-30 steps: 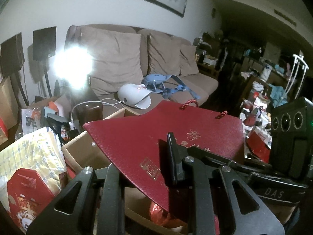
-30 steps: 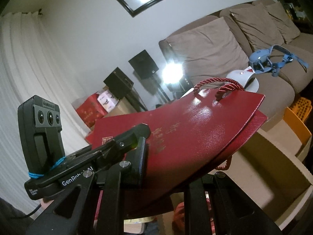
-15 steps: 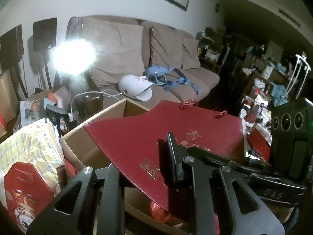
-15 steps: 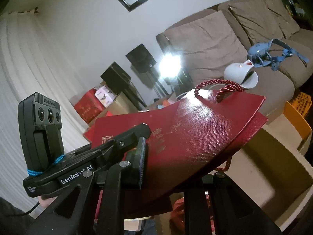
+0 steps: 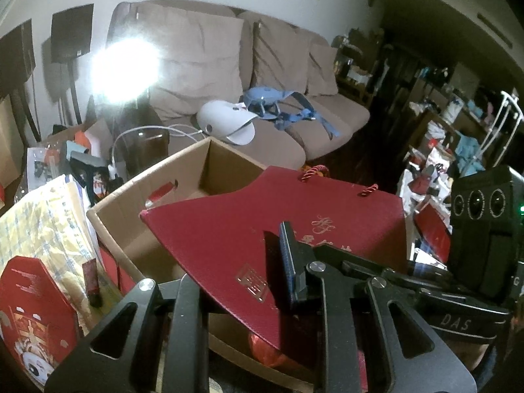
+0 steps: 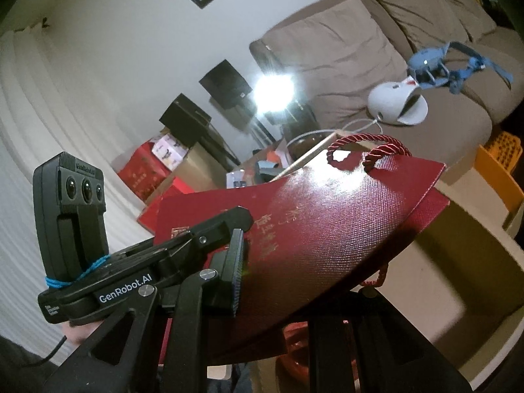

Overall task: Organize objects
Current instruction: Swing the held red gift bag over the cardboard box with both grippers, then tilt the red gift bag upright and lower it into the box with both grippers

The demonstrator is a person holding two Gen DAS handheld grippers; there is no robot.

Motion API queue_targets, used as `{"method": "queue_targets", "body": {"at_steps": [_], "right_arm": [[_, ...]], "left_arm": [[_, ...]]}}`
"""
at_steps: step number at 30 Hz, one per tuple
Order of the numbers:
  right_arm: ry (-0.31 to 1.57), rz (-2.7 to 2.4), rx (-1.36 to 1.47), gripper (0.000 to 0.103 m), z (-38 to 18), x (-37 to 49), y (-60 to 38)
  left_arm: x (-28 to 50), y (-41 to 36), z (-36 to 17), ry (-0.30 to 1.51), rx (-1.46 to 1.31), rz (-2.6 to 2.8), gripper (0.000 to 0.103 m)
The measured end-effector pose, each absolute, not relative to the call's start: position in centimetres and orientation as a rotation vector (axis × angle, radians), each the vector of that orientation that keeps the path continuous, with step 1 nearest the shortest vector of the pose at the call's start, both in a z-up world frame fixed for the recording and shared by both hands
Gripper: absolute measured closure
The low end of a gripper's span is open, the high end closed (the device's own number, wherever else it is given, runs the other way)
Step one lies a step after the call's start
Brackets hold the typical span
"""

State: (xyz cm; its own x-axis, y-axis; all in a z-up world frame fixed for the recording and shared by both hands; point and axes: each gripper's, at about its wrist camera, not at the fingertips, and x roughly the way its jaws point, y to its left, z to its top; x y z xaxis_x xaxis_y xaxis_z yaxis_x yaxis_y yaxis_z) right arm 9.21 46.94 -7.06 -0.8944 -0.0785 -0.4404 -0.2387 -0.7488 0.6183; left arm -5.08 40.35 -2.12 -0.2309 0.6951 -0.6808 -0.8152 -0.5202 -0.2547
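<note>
Flat red gift bag [image 5: 249, 239] held between both grippers, over an open cardboard box [image 5: 137, 203]. Left gripper [image 5: 242, 281] and right gripper [image 6: 271, 271] each clamp an edge, seemingly firmly. Bag lies near level, long axis pointing ahead, rope handles [image 6: 366, 145] at the far end toward the sofa [image 5: 285, 65].

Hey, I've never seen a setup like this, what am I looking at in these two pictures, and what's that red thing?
No robot here: a person carries a hand-held two-fingered tool in each hand, each with a camera looking along its fingers. One picture is from the left tool, the other from the right tool. Both tools are shut on a flat red gift bag with rope handles, holding it over an open cardboard box. Behind stands a brown sofa bearing a white device.
</note>
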Motion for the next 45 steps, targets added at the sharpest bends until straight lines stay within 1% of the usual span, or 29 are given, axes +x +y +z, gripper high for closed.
{"method": "queue_targets", "body": {"at_steps": [13, 21, 23, 24, 45], "right_arm": [[1.097, 2.772, -0.704, 0.086, -7.5, 9.0, 47.3], [1.110, 2.782, -0.694, 0.079, -7.5, 9.0, 47.5], [1.109, 2.767, -0.688, 0.072, -7.5, 9.1, 47.6], [1.104, 2.758, -0.682, 0.071, -7.6, 9.2, 47.7], [1.137, 2.683, -0.648, 0.072, -7.8, 10.5, 49.5]], "left_arm": [[-5.8, 40.3, -2.5, 0.182, -0.975, 1.852, 0.082], [-5.9, 39.9, -2.1, 0.171, -0.971, 1.832, 0.082], [-6.0, 39.8, -2.1, 0.158, -0.980, 1.806, 0.082], [-6.1, 39.8, -2.0, 0.154, -0.983, 1.794, 0.082], [-5.6, 40.1, -2.0, 0.171, -0.972, 1.775, 0.082]]}}
